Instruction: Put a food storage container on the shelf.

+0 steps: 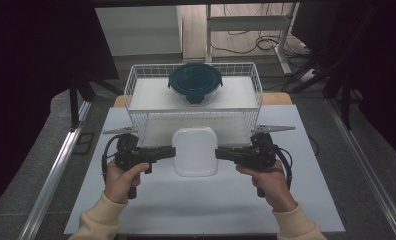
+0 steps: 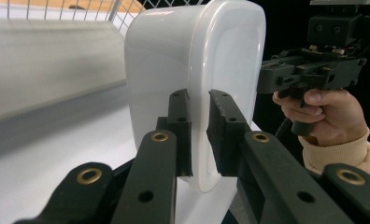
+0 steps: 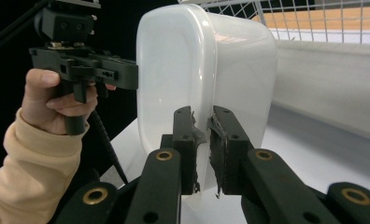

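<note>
White rounded-square lidded container, glossy, translucent body, w/ protruding rim.

floor: grey carpet | surroundings: dark, perhaps curtains | cables behind
</note>
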